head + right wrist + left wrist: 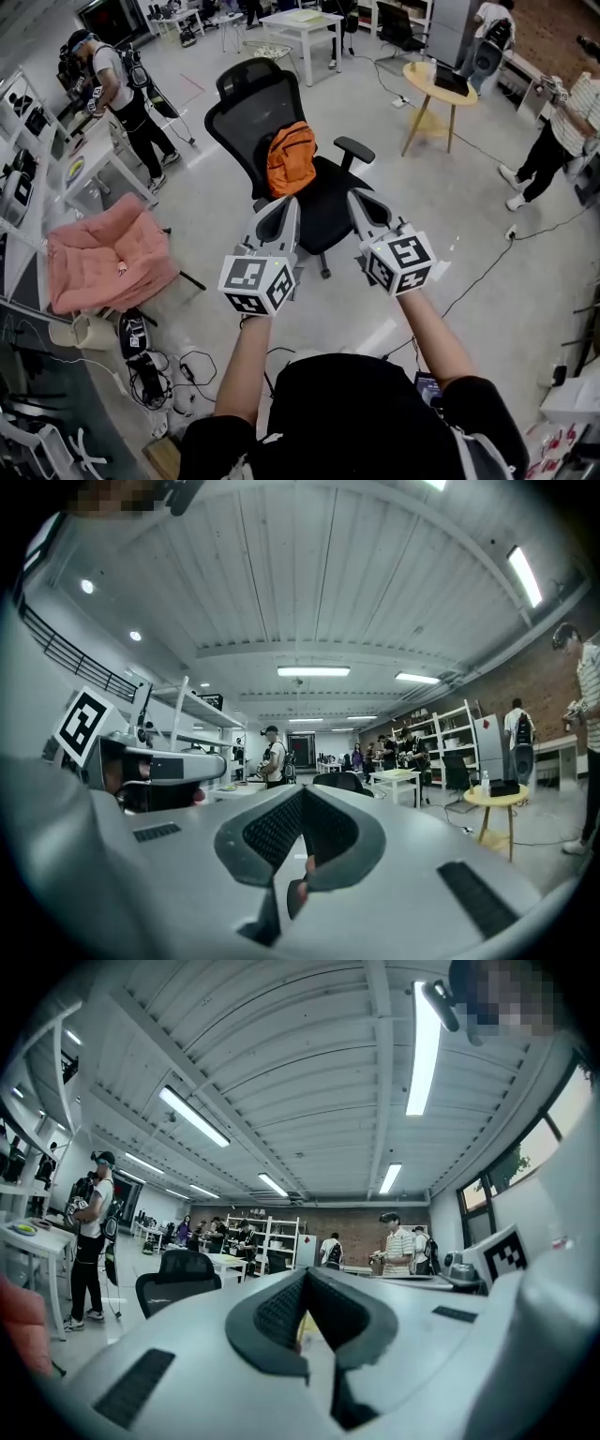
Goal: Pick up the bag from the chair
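One orange bag (291,157) sits upright on the black chair (323,202), contents hidden.

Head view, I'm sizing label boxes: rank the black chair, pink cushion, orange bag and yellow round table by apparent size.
1. black chair
2. pink cushion
3. yellow table and orange bag: they look about alike, and the table stands farther from the camera, so I leave them unranked.

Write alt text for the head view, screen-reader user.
An orange bag sits on a black office chair, leaning on its backrest, in a busy lab seen from above. Nearer the camera, the person's left gripper and right gripper point toward it, jaws shut, holding nothing. A pink cushion lies at left.
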